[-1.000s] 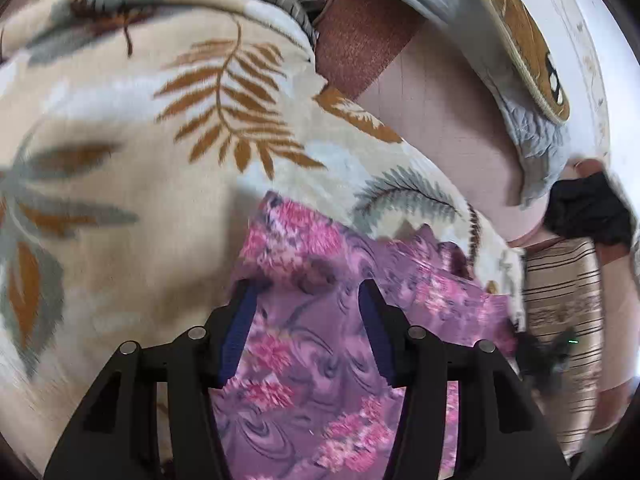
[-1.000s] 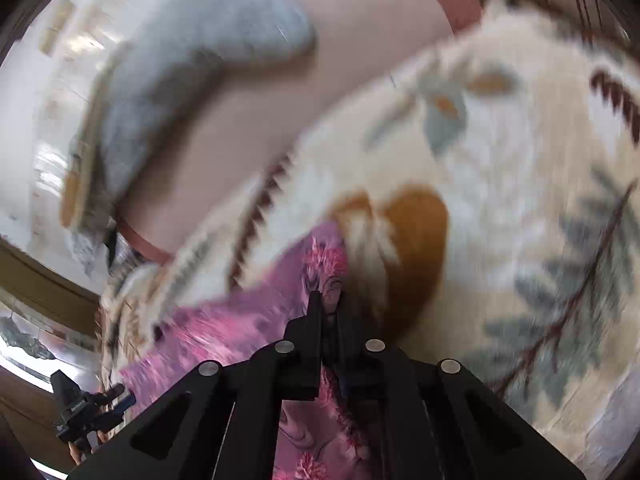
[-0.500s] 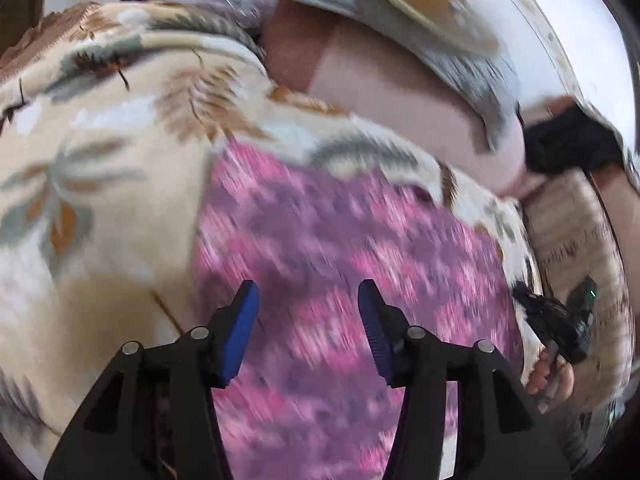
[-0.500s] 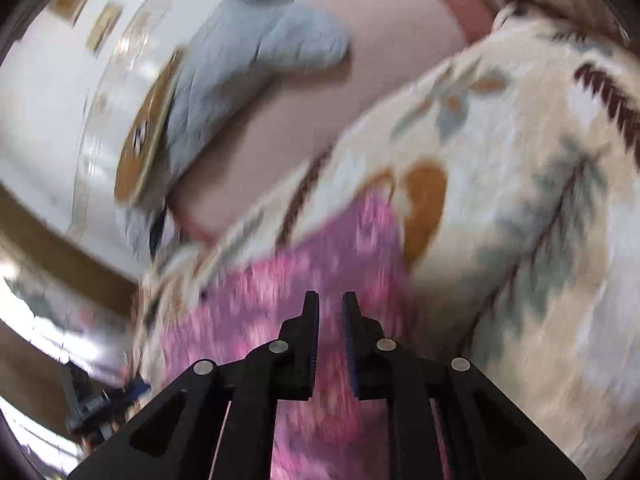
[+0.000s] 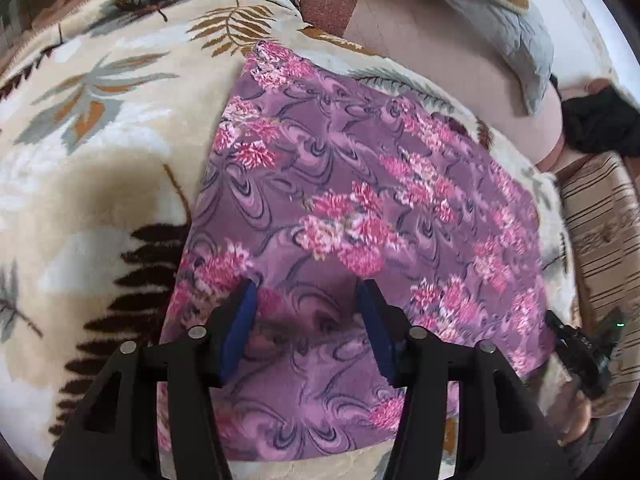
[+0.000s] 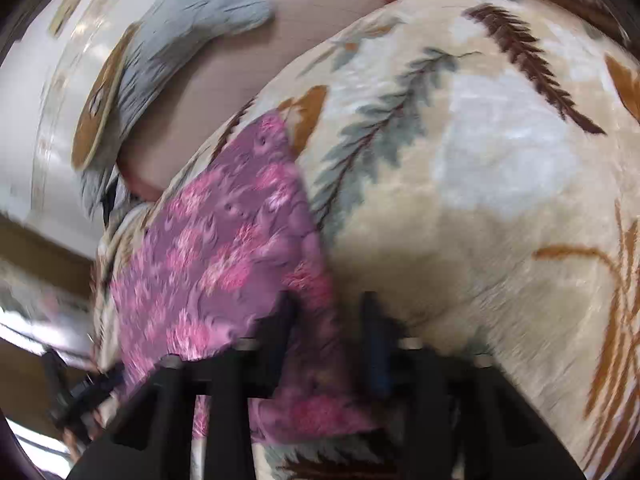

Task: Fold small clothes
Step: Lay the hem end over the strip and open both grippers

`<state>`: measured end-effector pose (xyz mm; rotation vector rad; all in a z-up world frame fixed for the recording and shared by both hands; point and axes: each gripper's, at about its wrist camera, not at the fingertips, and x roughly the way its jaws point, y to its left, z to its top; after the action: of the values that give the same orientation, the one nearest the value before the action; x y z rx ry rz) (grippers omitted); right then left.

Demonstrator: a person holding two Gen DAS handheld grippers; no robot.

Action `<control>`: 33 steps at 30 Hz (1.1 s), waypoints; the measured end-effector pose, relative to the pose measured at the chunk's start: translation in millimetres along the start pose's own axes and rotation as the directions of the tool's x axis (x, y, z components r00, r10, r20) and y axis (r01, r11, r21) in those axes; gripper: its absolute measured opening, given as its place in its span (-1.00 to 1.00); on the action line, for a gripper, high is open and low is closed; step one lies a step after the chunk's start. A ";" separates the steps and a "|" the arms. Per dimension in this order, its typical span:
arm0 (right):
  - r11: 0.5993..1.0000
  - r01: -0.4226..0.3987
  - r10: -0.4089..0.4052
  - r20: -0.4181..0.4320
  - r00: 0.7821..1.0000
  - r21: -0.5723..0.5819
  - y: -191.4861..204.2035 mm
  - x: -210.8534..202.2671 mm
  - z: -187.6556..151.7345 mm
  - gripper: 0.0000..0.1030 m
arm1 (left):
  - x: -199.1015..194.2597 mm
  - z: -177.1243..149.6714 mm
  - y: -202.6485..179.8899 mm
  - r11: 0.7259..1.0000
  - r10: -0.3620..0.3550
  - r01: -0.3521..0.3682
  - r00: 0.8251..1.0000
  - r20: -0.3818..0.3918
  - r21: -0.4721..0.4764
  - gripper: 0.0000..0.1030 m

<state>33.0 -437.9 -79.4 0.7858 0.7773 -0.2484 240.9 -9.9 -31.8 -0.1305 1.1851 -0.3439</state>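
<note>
A purple cloth with pink flowers (image 5: 360, 208) lies flat as a folded rectangle on a cream blanket with a leaf print (image 5: 100, 152). My left gripper (image 5: 306, 300) is open and empty, hovering above the cloth's near part. In the right wrist view the same cloth (image 6: 224, 256) lies at lower left. My right gripper (image 6: 328, 312) is open and empty over the cloth's right edge. The right wrist view is blurred by motion.
A pink mattress (image 5: 432, 40) and a grey quilted pillow (image 5: 504, 24) lie beyond the blanket. A striped cushion (image 5: 596, 216) sits at right, with a black garment (image 5: 600, 120) above it. The other gripper (image 5: 580, 344) shows at the cloth's right edge.
Both grippers have pulled back from the cloth's far edge. The right gripper has gone from shut to open and let go of the cloth. The cloth now lies flat.
</note>
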 end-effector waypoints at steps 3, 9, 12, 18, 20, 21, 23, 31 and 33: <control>0.999 -0.033 0.036 0.134 0.990 -0.026 13.3 -28.0 1.8 -0.93 | -0.8 -8.1 -6.5 0.999 0.048 -0.048 0.999 -0.010 0.023 0.12; 0.989 0.147 -0.148 -0.021 0.989 -0.018 3.6 -0.6 -2.3 -0.91 | -0.3 -19.1 -11.8 0.991 0.111 -0.110 0.994 -0.010 0.074 0.13; 0.992 0.124 -0.121 0.113 0.986 -0.023 25.7 -33.9 -10.7 -0.79 | -3.5 -27.5 -9.1 0.992 0.109 -0.107 0.993 -0.035 0.062 0.22; 0.993 0.106 -0.106 0.010 0.994 -0.059 50.2 -21.5 -34.5 -0.21 | -8.0 -47.0 -5.7 0.989 0.145 -0.143 0.988 -0.045 0.046 0.22; 0.974 0.209 -0.213 -0.048 0.976 -0.085 51.4 -9.1 -43.6 -0.39 | -14.4 -52.8 -4.8 0.989 0.144 -0.142 0.988 -0.049 0.034 0.22; 0.969 0.225 -0.227 -0.006 0.974 -0.100 55.7 -16.8 -46.7 -0.38 | -18.7 -55.4 -4.4 0.991 0.135 -0.134 0.990 -0.047 0.029 0.22; 0.972 0.219 -0.219 0.007 0.976 -0.080 58.7 -31.5 -50.9 -0.29 | -28.6 -61.2 -3.5 0.994 0.111 -0.110 0.993 -0.036 0.026 0.23; 0.967 0.237 -0.231 0.063 0.971 -0.093 65.3 -96.0 -87.1 -0.29 | -61.9 -84.9 8.3 0.998 0.059 -0.060 0.998 0.023 0.027 0.23; 0.969 0.232 -0.227 0.070 0.971 -0.084 63.2 -103.3 -90.7 -0.29 | -66.2 -88.6 10.5 0.998 0.061 -0.062 0.997 0.037 0.031 0.23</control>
<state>-58.0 -336.9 -12.9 0.5992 0.8176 -0.4392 139.2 28.8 -9.5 -0.0720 1.1454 -0.3053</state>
